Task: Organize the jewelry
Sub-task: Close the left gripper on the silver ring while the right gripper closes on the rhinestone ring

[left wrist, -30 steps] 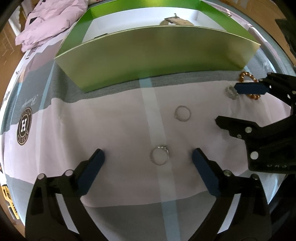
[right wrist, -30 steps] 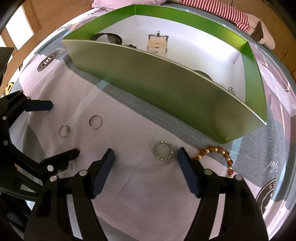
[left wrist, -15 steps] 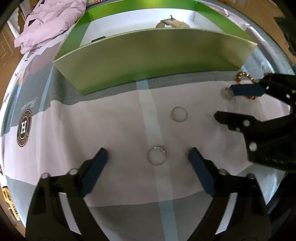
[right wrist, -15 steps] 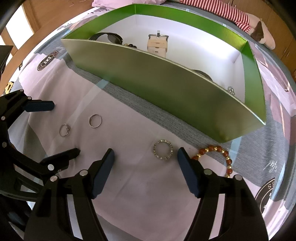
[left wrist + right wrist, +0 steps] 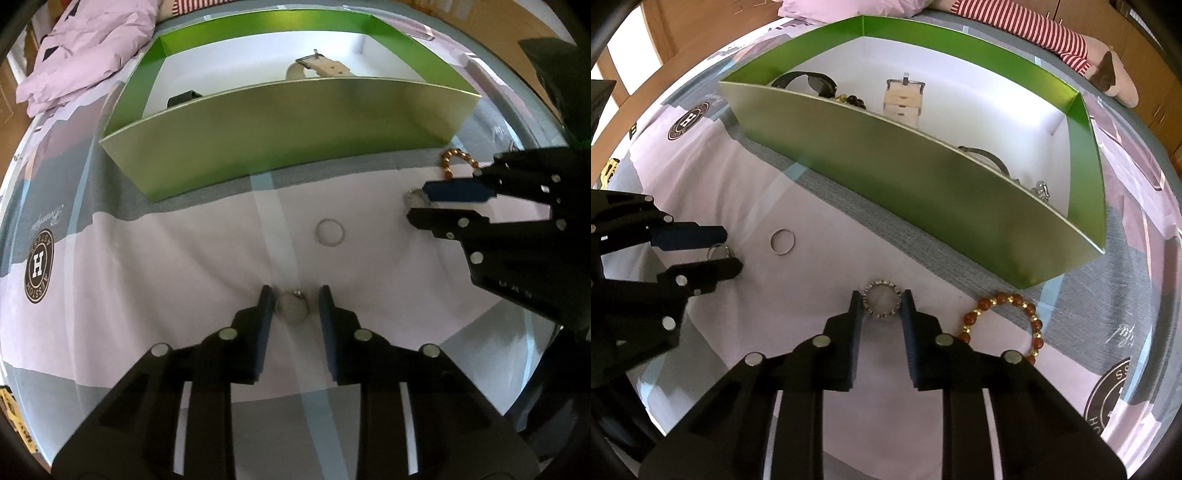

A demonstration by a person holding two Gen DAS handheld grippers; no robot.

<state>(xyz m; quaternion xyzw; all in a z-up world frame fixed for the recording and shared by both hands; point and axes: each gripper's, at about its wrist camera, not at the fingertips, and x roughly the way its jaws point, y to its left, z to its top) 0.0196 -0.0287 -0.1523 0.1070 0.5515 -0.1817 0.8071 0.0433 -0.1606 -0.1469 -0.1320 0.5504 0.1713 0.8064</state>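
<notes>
Silver shows between the blue pads of the left hand-held gripper: its jaws have just been closing and now flank a small stone-set ring on the pink bedsheet, pads at its sides. Just right of it a plain band lies loose. Farther right, the right hand-held gripper has likewise just narrowed and pinches a studded ring. An amber bead bracelet lies beside it, before the green box.
</notes>
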